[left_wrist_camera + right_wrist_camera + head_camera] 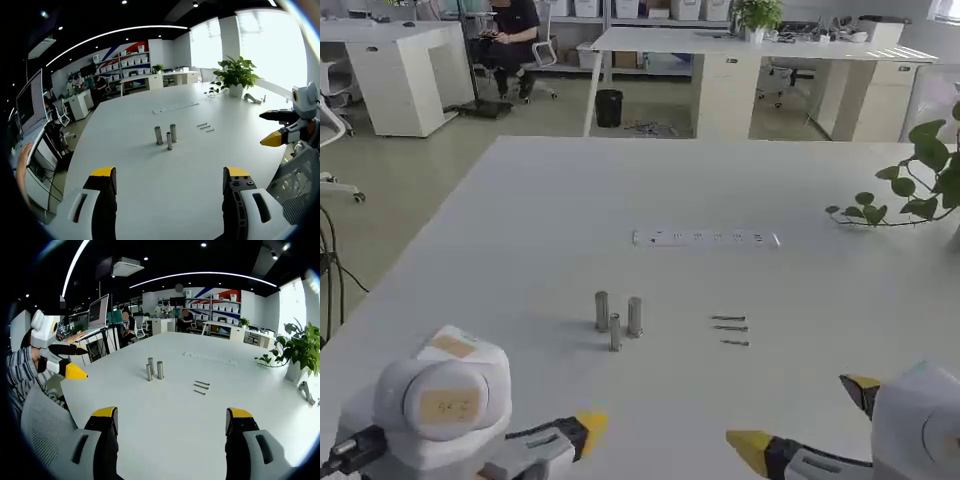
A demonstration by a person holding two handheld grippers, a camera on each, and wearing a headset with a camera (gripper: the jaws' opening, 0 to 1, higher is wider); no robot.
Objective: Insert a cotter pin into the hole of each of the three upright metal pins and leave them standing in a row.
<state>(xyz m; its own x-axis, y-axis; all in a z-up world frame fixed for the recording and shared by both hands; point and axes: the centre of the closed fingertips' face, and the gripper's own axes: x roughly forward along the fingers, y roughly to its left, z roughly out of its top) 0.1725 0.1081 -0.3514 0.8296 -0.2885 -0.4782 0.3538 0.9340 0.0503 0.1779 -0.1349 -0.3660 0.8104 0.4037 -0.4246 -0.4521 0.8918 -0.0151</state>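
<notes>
Three upright metal pins [617, 318] stand close together mid-table; they also show in the left gripper view [166, 136] and the right gripper view [154, 369]. Three cotter pins [730, 329] lie in a short stack to their right, also seen from the grippers [205, 127] [199, 387]. My left gripper [169, 180] is open near the table's front edge, well short of the pins. My right gripper [171, 420] is open too, with nothing between its yellow-tipped fingers. In the head view the left gripper [590, 425] sits bottom left and the right gripper [805, 420] bottom right.
A white power strip [705, 238] lies beyond the pins. A potted plant [915, 185] stands at the table's right edge. Desks, a bin [609, 107] and a seated person [510, 40] are across the room.
</notes>
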